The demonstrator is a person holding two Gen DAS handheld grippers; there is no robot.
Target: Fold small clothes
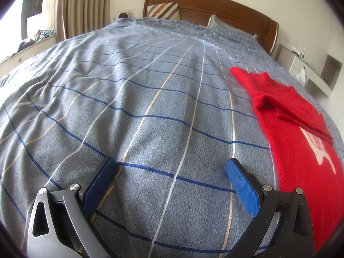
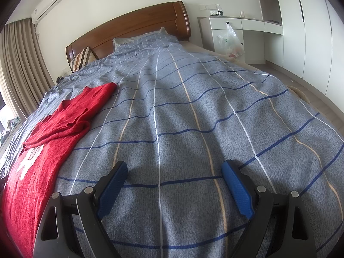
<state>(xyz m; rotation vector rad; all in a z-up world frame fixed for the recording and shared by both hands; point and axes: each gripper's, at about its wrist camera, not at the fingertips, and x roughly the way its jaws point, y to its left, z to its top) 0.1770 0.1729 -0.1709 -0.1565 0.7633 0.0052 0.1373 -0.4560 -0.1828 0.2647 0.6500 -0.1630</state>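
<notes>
A red knit sweater point(image 1: 301, 133) with a white pattern lies flat on the grey-blue checked bedcover point(image 1: 150, 99), one sleeve folded across its chest. It is at the right in the left wrist view and at the left in the right wrist view point(image 2: 49, 142). My left gripper point(image 1: 171, 164) is open and empty above bare bedcover, left of the sweater. My right gripper point(image 2: 174, 167) is open and empty above the bedcover point(image 2: 193, 118), right of the sweater. Neither gripper touches the sweater.
A wooden headboard point(image 1: 215, 6) and pillows point(image 1: 165, 10) stand at the far end. Curtains point(image 1: 75, 4) and a cluttered window ledge point(image 1: 32, 43) are at the left. White cabinets point(image 2: 301, 21) and a hanging plastic bag point(image 2: 231, 40) are at the right.
</notes>
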